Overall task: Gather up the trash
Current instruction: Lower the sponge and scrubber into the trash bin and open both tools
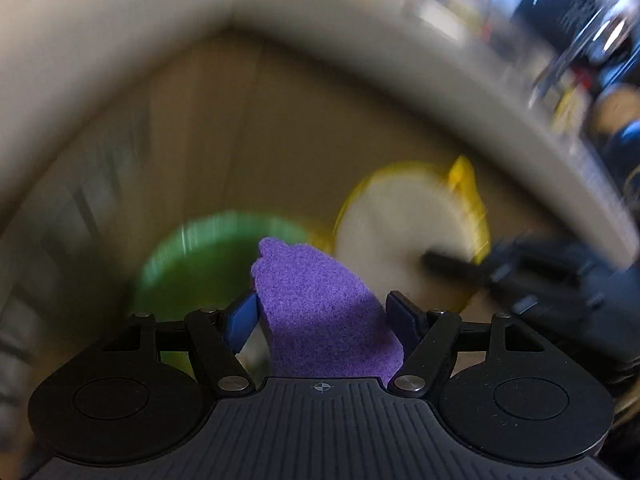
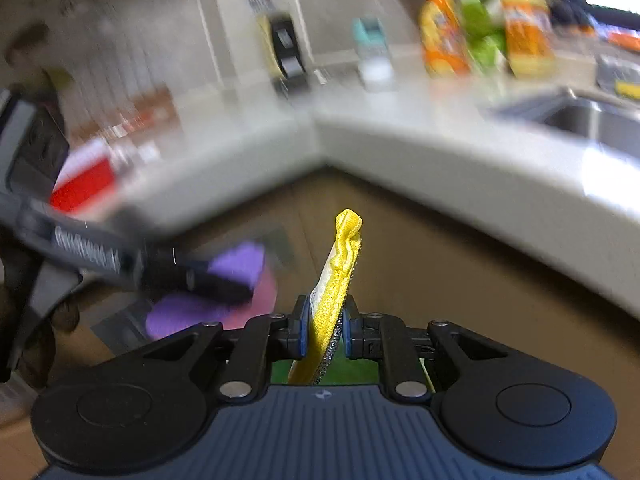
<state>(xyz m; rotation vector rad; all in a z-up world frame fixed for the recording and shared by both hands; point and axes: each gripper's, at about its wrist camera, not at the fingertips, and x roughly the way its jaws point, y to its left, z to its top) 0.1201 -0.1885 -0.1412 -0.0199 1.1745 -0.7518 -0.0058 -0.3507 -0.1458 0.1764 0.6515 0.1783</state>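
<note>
A purple sponge (image 1: pixel 320 304) stands sharp between the blue pads of my left gripper (image 1: pixel 324 308), which is shut on it. My right gripper (image 2: pixel 326 316) is shut on a yellow scrub pad (image 2: pixel 340 272) held edge-on, with white and grey layers. In the left wrist view that round yellow pad (image 1: pixel 408 232) shows its white face, with the blurred right gripper (image 1: pixel 436 260) on it. In the right wrist view the left gripper (image 2: pixel 236 290) comes in from the left with the purple sponge (image 2: pixel 240 260), pink underneath. A green round container (image 1: pixel 200 272) lies below both.
A pale countertop (image 2: pixel 400 140) wraps round an inner corner above brown cabinet fronts (image 2: pixel 440 280). Orange, green and yellow bottles (image 2: pixel 484 24) stand at the back, with a steel sink (image 2: pixel 592 120) at right and a red item (image 2: pixel 84 184) at left. Everything but the grippers is motion-blurred.
</note>
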